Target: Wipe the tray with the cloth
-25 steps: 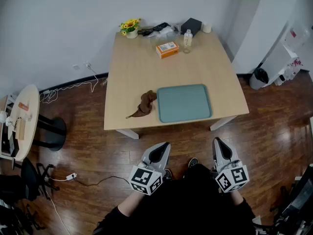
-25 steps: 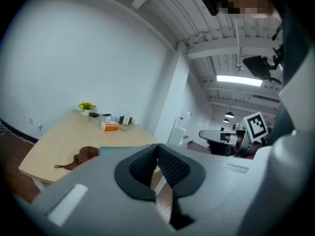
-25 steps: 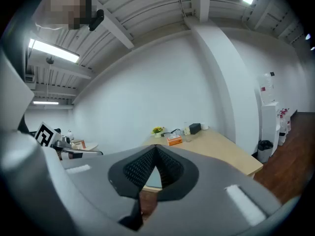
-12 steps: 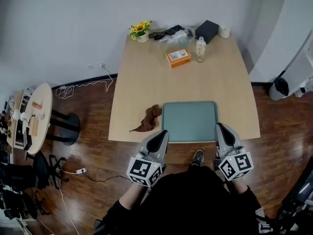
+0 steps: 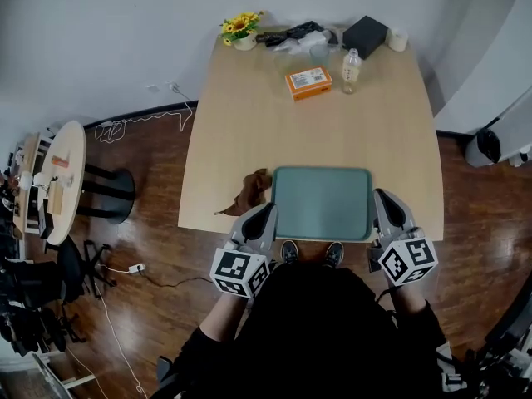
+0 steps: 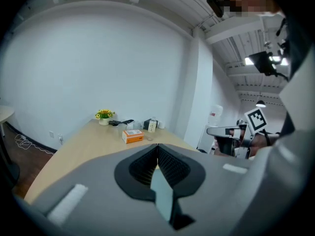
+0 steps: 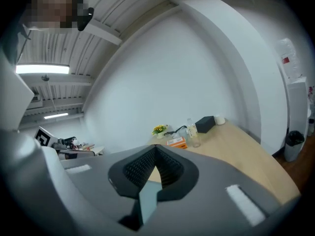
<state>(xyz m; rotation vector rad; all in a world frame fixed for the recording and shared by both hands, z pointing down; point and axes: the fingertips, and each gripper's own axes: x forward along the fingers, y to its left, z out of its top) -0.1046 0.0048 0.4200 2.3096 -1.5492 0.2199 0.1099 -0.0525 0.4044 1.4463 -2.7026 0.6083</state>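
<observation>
A teal tray (image 5: pixel 322 203) lies flat at the near edge of the wooden table (image 5: pixel 249 115). A crumpled brown cloth (image 5: pixel 249 192) rests on the table just left of the tray. My left gripper (image 5: pixel 264 219) is shut and empty, its tip over the table's near edge between cloth and tray. My right gripper (image 5: pixel 387 213) is shut and empty too, beside the tray's right near corner. In the left gripper view the shut left gripper (image 6: pixel 157 146) points along the table; in the right gripper view the right gripper (image 7: pixel 155 148) does the same.
At the table's far end stand an orange box (image 5: pixel 308 82), a clear bottle (image 5: pixel 351 71), a flower pot (image 5: pixel 242 30), a black box (image 5: pixel 366 36), a white cup (image 5: pixel 398 40) and dark cables (image 5: pixel 287 33). A small round table (image 5: pixel 60 191) stands at the left.
The view has closed in on the table. Both grippers, earlier over the floor short of the table, now reach its near edge on either side of the tray, still shut.
</observation>
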